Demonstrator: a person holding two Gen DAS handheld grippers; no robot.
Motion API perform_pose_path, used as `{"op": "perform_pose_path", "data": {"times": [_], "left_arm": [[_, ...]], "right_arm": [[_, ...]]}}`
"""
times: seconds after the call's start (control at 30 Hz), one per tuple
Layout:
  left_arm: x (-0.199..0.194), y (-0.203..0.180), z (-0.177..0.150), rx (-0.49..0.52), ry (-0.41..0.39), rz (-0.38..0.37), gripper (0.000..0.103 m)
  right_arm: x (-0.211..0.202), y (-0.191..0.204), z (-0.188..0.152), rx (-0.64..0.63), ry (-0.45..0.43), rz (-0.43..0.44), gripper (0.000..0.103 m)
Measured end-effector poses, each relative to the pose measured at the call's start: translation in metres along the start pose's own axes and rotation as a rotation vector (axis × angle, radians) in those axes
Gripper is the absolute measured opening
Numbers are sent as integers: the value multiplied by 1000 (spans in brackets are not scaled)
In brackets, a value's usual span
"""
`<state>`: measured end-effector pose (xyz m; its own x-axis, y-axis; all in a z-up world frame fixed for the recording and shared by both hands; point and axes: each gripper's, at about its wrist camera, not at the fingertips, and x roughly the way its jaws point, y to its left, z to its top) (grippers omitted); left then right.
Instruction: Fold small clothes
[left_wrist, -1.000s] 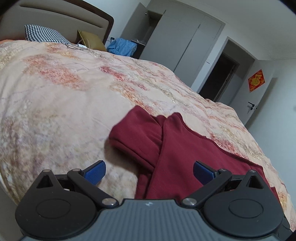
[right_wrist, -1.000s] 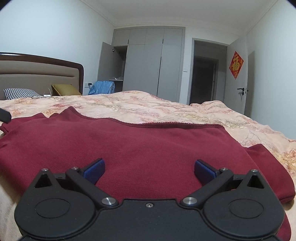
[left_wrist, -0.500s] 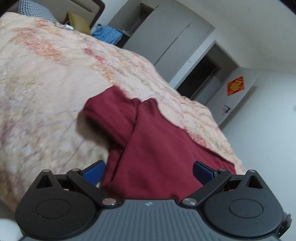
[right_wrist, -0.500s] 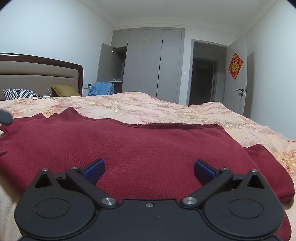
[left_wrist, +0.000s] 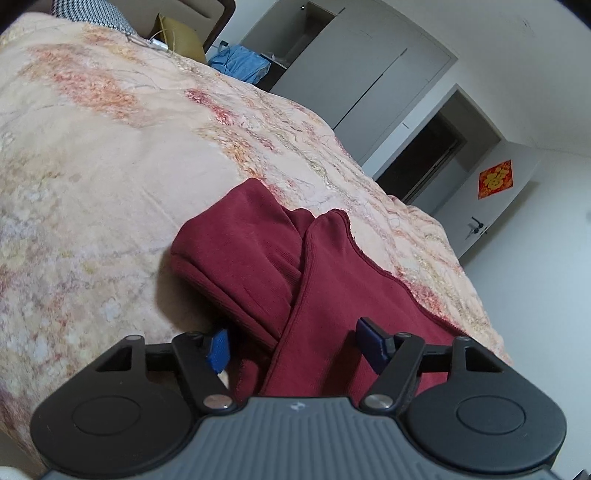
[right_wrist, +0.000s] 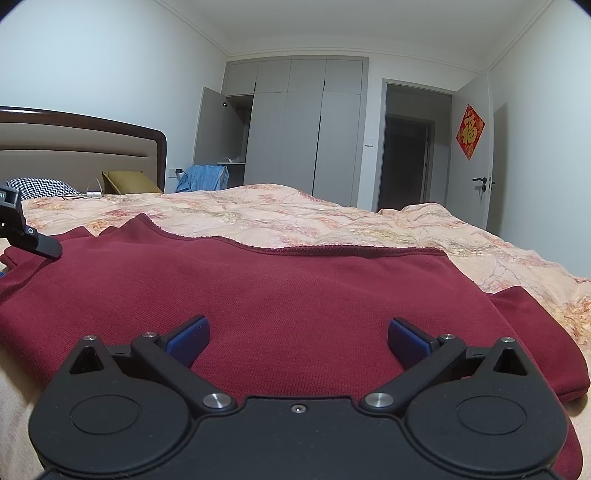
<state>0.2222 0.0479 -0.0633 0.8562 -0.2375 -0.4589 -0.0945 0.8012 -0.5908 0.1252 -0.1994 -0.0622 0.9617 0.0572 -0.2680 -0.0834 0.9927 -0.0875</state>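
Note:
A dark red sweater (left_wrist: 325, 295) lies flat on the bed, one sleeve (left_wrist: 240, 254) folded beside its body. My left gripper (left_wrist: 295, 347) hovers low over the sweater's near edge where sleeve and body meet; its jaws are closing, cloth lies between them, and the blue pads (left_wrist: 219, 349) do not press on it. The right wrist view shows the sweater (right_wrist: 295, 295) spread wide, with my right gripper (right_wrist: 299, 341) open just above its near hem. Part of the left gripper (right_wrist: 33, 240) shows at that view's left edge.
The sweater rests on a peach floral quilt (left_wrist: 110, 147) covering the bed. A checked pillow (right_wrist: 40, 186) and an ochre cushion (right_wrist: 129, 181) lie by the headboard (right_wrist: 74, 147). Blue clothing (right_wrist: 207, 177), grey wardrobes (right_wrist: 295, 129) and an open doorway (right_wrist: 410, 162) stand beyond.
My left gripper has tilted, dropped closer to the sweater's sleeve side, and its jaws have narrowed around the cloth. The right gripper has stayed still and open.

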Motion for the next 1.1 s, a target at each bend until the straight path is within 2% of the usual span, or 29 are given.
{"op": "perform_pose_path", "data": {"times": [0.2, 0.4, 0.47, 0.67, 0.87, 1.1], "left_arm": [[2, -7, 2, 34, 11, 27, 72], [3, -10, 4, 58, 15, 54, 58], [2, -9, 5, 50, 9, 55, 47], [-2, -12, 7, 63, -7, 62, 25], [-9, -39, 13, 166, -36, 76, 20], [-16, -89, 19, 350, -74, 78, 19]], "right_arm": [[0, 0, 0, 0, 0, 0, 103], [-1, 0, 0, -3, -2, -2, 103], [-1, 0, 1, -1, -1, -1, 103], [-2, 1, 1, -3, -4, -3, 103], [-1, 0, 2, 4, 9, 1, 103], [-1, -5, 13, 36, 59, 22, 103]]}}
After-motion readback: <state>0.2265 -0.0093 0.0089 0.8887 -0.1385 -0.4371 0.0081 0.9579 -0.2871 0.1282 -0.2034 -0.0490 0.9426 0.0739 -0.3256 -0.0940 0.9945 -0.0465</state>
